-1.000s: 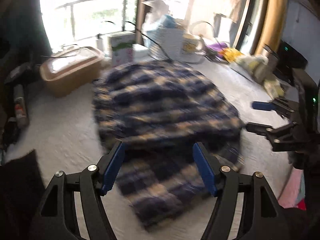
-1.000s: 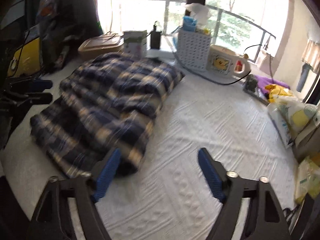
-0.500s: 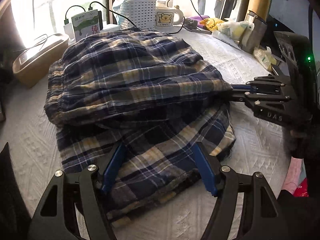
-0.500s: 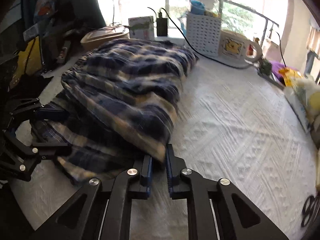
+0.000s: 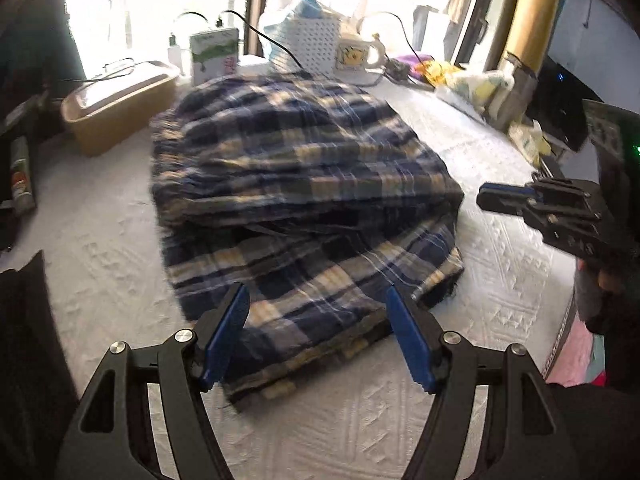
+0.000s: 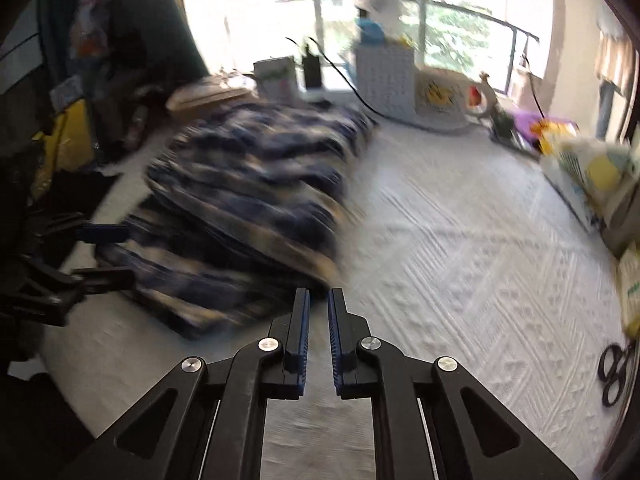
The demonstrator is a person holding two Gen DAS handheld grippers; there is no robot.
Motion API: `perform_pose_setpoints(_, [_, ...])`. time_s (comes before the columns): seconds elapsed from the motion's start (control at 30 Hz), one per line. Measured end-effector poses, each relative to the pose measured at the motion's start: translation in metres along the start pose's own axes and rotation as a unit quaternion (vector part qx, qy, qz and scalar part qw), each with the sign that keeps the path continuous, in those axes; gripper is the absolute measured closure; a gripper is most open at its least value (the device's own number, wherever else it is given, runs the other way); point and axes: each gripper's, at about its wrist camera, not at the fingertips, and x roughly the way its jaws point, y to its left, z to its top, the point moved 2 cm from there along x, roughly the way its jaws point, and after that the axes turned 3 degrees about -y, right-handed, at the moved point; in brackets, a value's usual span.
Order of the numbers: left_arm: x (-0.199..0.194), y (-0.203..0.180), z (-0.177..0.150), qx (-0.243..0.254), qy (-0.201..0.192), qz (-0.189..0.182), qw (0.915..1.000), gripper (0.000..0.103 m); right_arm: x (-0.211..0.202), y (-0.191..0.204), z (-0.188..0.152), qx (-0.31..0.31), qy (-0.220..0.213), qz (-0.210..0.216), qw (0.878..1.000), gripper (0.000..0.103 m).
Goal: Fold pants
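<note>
The plaid pants [image 5: 304, 208] lie folded in a thick stack near the middle of the white textured bedspread [image 5: 500, 272], their far end close to the tan lidded container [image 5: 120, 108] and the white basket [image 5: 316, 46] along the window edge. The left gripper [image 5: 316, 332] hovers over the near hem with its jaws spread wide, nothing between the pads. The right gripper [image 6: 318, 312] sits just off the stack's right-hand edge, jaws pressed nearly together with no cloth visibly caught; the right wrist view is blurred, so a stray thread cannot be ruled out. The likely trouble is the loose upper layer: it sits skewed over the lower one, and a nudge from either gripper could slide it off or let the fold spring open. If the left jaws bite too deep they may take several layers and drag the whole stack towards the near edge. Compared with half a second ago, the right gripper, then pinching the fold's right edge, now stands clear of the fabric; a second ago its jaws were spread, and they have closed since. The left jaws are as wide as before.
</note>
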Motion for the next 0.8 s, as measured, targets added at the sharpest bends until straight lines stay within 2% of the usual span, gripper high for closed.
perform_pose_setpoints(0.1, [-0.001, 0.007, 0.004, -0.007, -0.007, 0.014, 0.9999, 0.032, 0.013, 0.027, 0.01, -0.023, -0.002, 0.027, 0.999, 0.093])
perform_pose_setpoints(0.23, [0.002, 0.013, 0.001, -0.01, -0.001, 0.027, 0.9996, 0.032, 0.037, 0.048, 0.012, -0.04, 0.011, 0.037, 0.998, 0.093])
perform_pose_setpoints(0.33, [0.01, 0.016, -0.008, -0.015, 0.015, 0.028, 0.9994, 0.032, 0.054, 0.054, 0.002, -0.048, 0.04, 0.027, 0.998, 0.092])
perform_pose_setpoints(0.6, [0.006, 0.01, -0.02, 0.012, 0.019, 0.028, 0.9993, 0.031, 0.037, 0.045, -0.019, -0.058, 0.039, 0.03, 0.997, 0.09])
perform_pose_setpoints(0.77, [-0.012, 0.024, -0.019, 0.003, 0.022, 0.042, 0.9989, 0.031, 0.025, 0.036, -0.023, -0.056, 0.054, 0.027, 0.997, 0.089])
perform_pose_setpoints(0.8, [-0.018, 0.03, -0.016, -0.001, 0.016, 0.05, 0.9986, 0.031, 0.02, 0.032, -0.021, -0.05, 0.05, 0.028, 0.997, 0.082])
